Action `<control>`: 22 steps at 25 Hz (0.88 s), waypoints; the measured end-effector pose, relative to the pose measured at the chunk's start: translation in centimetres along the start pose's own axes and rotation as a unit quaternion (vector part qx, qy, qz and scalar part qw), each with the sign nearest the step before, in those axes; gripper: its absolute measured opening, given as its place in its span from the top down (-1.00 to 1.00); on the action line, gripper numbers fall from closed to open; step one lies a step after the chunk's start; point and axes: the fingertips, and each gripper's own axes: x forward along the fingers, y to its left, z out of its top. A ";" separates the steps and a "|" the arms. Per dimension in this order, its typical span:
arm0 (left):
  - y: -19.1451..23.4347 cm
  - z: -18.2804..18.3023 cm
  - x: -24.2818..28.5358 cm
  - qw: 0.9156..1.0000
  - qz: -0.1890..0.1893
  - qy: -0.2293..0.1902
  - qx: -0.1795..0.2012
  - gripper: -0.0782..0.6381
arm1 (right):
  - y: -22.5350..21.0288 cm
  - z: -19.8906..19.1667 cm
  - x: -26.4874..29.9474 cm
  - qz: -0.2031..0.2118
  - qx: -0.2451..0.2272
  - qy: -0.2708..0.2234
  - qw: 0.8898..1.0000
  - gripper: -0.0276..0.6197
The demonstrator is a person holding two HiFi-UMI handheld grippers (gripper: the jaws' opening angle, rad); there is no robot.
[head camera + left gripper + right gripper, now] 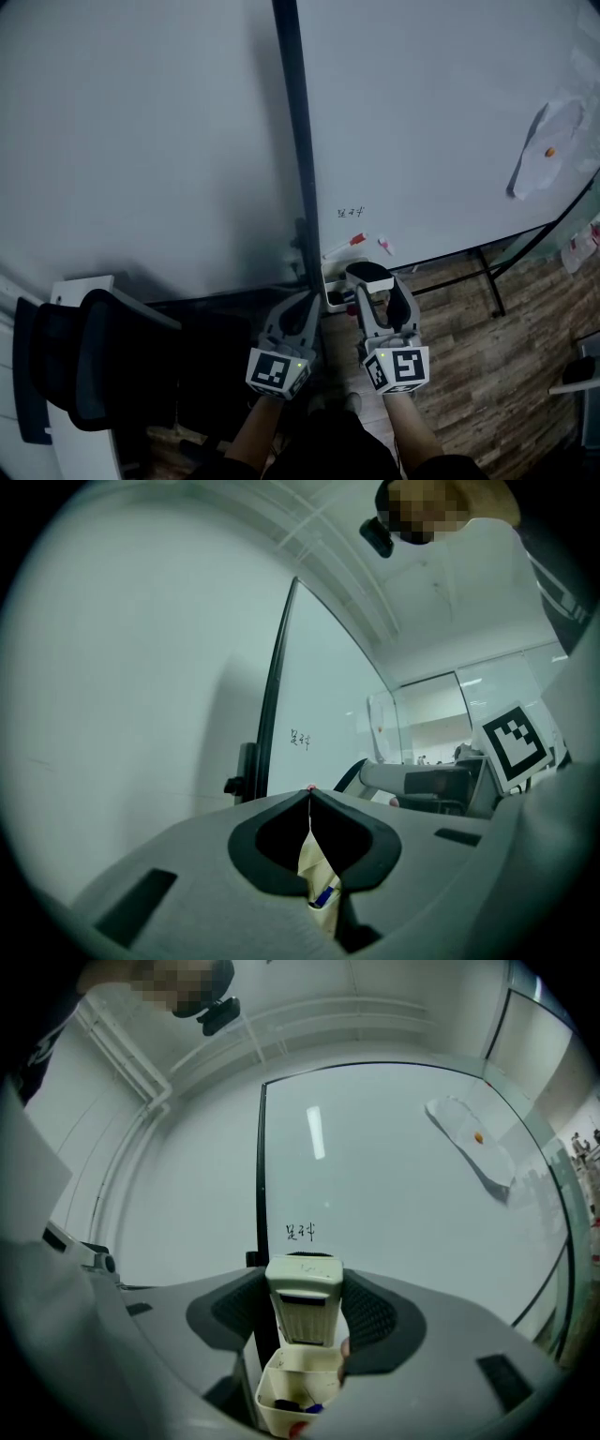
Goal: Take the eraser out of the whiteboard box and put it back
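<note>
In the right gripper view the white eraser [303, 1302] stands upright between my jaws, just above the open white whiteboard box [298, 1401], which holds a few small pens. My right gripper [303, 1290] is shut on the eraser. The head view shows the eraser [368, 275] in my right gripper [371, 283], right of the box [333, 289] at the whiteboard's lower edge. Left of the box, my left gripper [308, 300] is shut with nothing in it. In the left gripper view its jaws [309, 794] meet at the tips, and the box [319, 874] shows below them.
A black vertical frame bar [295, 141] divides the wall from the whiteboard [422, 122]. A red-capped marker [345, 245] rests on the board. A crumpled sheet [548, 150] hangs at its upper right. A black office chair [84, 366] stands at the left, the stand's leg [489, 279] at the right.
</note>
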 end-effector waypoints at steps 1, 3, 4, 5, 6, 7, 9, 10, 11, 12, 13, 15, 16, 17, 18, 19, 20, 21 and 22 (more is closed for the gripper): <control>-0.3 0.5 -0.2 1.000 -0.001 -0.004 0.002 0.76 | 0.1 0.7 -0.5 0.002 -0.002 -0.006 1.000 0.20; -1.0 1.3 -0.8 1.000 -0.003 -0.011 0.006 0.76 | 0.3 1.9 -1.4 0.005 -0.005 -0.017 1.000 0.20; -1.3 1.6 -1.0 1.000 -0.005 -0.014 0.009 0.77 | 0.4 2.3 -2.0 0.006 -0.006 -0.021 1.000 0.20; -1.7 2.0 -1.3 1.000 -0.007 -0.017 0.012 0.76 | 0.5 2.6 -2.5 0.007 -0.006 -0.024 1.000 0.20; -2.1 2.3 -1.6 1.000 -0.010 -0.020 0.015 0.77 | 0.6 2.9 -3.0 0.008 -0.006 -0.026 1.000 0.20; -2.4 2.5 -1.8 1.000 -0.013 -0.022 0.018 0.76 | 0.7 3.0 -3.5 0.007 -0.004 -0.027 1.000 0.20; -3.0 2.8 -2.4 0.999 -0.019 -0.023 0.021 0.76 | 0.8 3.1 -4.3 0.004 -0.002 -0.027 1.000 0.20; -3.1 2.8 -2.6 0.999 -0.021 -0.023 0.020 0.76 | 0.9 3.1 -4.6 0.001 -0.001 -0.028 1.000 0.20; -3.2 2.8 -2.8 0.999 -0.023 -0.023 0.019 0.76 | 1.0 3.1 -4.9 -0.001 0.000 -0.028 1.000 0.20; -3.2 2.7 -3.0 0.999 -0.026 -0.023 0.020 0.76 | 1.2 3.1 -5.1 -0.004 0.000 -0.029 1.000 0.20; -3.1 2.6 -3.2 0.999 -0.028 -0.023 0.022 0.76 | 1.3 3.1 -5.4 -0.008 0.000 -0.030 1.000 0.20; -2.9 2.3 -3.5 0.999 -0.032 -0.026 0.027 0.76 | 1.6 3.1 -5.8 -0.015 0.000 -0.031 0.999 0.20; -2.9 2.3 -3.7 0.999 -0.035 -0.028 0.027 0.77 | 1.7 3.1 -5.9 -0.019 0.001 -0.032 0.999 0.20; -2.9 2.5 -3.9 0.998 -0.039 -0.030 0.027 0.76 | 1.9 3.1 -6.1 -0.022 0.001 -0.033 0.999 0.20; -3.0 2.7 -4.0 0.998 -0.044 -0.033 0.027 0.76 | 2.1 3.1 -6.3 -0.025 0.002 -0.034 0.999 0.20; -3.0 2.9 -4.2 0.998 -0.049 -0.036 0.027 0.76 | 2.3 3.2 -6.4 -0.028 0.001 -0.036 0.999 0.20; -3.0 3.0 -4.4 0.998 -0.053 -0.037 0.026 0.76 | 2.5 3.3 -6.6 -0.031 0.000 -0.037 0.999 0.20; -3.1 3.0 -4.6 0.997 -0.056 -0.037 0.025 0.76 | 2.7 3.3 -6.8 -0.034 -0.001 -0.039 0.999 0.20; -3.1 2.9 -4.7 0.997 -0.059 -0.037 0.024 0.76 | 2.8 3.3 -7.0 -0.037 -0.002 -0.040 0.999 0.20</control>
